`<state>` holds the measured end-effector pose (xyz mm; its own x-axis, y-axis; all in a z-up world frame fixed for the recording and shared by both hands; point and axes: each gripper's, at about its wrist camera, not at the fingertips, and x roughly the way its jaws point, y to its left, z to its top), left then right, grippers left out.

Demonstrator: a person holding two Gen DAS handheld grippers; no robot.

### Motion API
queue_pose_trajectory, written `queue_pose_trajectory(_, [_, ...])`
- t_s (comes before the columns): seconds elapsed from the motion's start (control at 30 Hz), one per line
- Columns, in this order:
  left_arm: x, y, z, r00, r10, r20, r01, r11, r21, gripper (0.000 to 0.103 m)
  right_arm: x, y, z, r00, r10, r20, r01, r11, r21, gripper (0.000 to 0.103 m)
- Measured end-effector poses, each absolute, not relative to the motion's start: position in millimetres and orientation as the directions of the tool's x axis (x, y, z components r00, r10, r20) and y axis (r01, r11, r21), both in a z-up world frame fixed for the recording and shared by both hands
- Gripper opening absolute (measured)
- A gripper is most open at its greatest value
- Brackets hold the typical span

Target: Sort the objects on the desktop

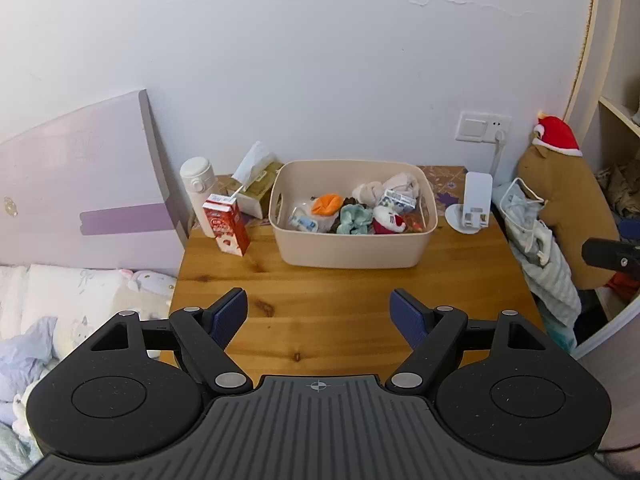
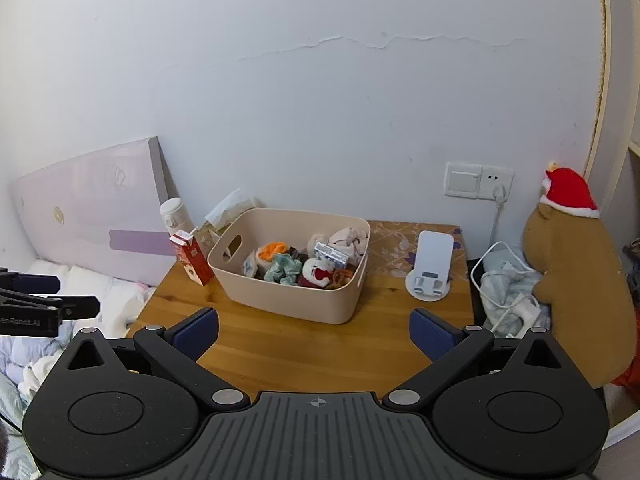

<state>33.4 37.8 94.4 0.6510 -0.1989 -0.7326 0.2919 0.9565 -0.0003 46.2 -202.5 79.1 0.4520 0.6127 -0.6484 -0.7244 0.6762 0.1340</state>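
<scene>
A beige plastic bin [image 1: 352, 250] [image 2: 280, 300] stands at the back of the wooden table [image 1: 320, 312] [image 2: 312, 356], filled with several small items: scrunchies, an orange piece [image 1: 327, 203], small packets. A red drink carton [image 1: 227, 224] [image 2: 193, 258] and a white bottle [image 1: 196, 190] [image 2: 173, 212] stand left of the bin. A white phone stand [image 1: 472, 206] [image 2: 431, 266] stands to its right. My left gripper [image 1: 318, 314] is open and empty above the table's front. My right gripper [image 2: 314, 334] is open and empty, also near the front.
A tissue pack [image 1: 256, 184] sits behind the carton. A brown plush with a red hat [image 1: 560, 200] [image 2: 576, 280] and bundled cloth with a white cable [image 2: 508, 292] lie right of the table. A bed with pillows [image 1: 80, 300] lies left. The wall is behind.
</scene>
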Motion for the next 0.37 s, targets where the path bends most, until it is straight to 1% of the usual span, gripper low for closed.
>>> queue_pose_trajectory(0.2, [26, 50, 95, 0.644, -0.163, -0.747, 0.231, 0.973, -0.014, 0.08, 40, -213, 86, 0.47, 0.606, -0.642, -0.72, 0.684, 0.118, 0.103])
queue_pose_trajectory(0.37, [21, 54, 102, 0.662, -0.152, -0.734, 0.208, 0.978, -0.015, 0.08, 40, -215, 87, 0.449, 0.614, -0.65, -0.731, 0.671, 0.128, 0.103])
